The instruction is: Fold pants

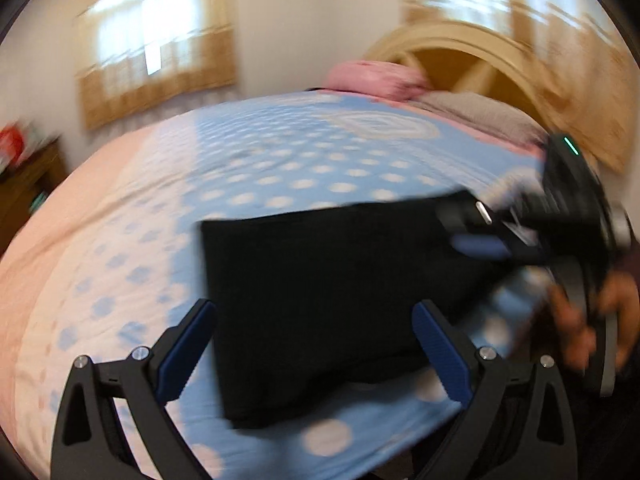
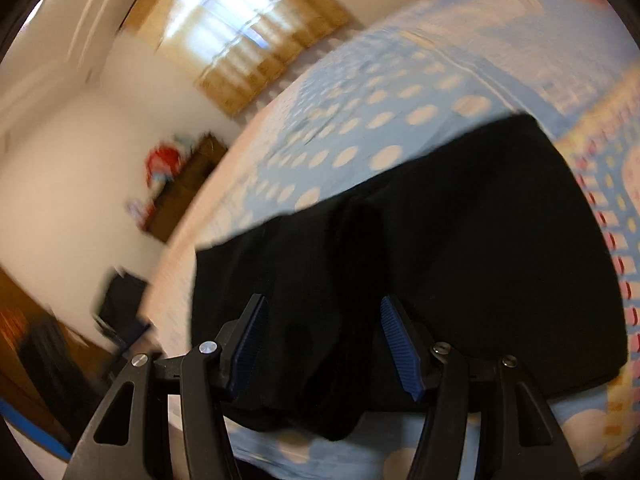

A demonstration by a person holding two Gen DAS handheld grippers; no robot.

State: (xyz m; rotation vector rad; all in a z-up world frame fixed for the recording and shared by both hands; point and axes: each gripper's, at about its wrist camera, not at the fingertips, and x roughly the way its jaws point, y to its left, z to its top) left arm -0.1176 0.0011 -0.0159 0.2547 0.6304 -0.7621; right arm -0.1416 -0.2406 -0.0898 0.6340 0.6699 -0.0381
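here both tools, left tool [image 1: 314,346] and right tool [image 2: 320,344], gape wide over folded black pants [image 1: 320,280].

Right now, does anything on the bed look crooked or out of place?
Mostly tidy: the black folded pants lie as a flat rectangle on the blue dotted bedspread. Only the near edge bulges unevenly. Both grippers' jaws stand open, holding nothing.

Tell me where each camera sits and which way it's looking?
Left wrist: sits on the left claw, looking across the bed at the black pants; its own open fingers show, plus the right claw and hand.
Right wrist: sits on the right claw, tilted, looking over the black pants; only its own open fingers show.
Shared: pants, dotted bedspread, window.
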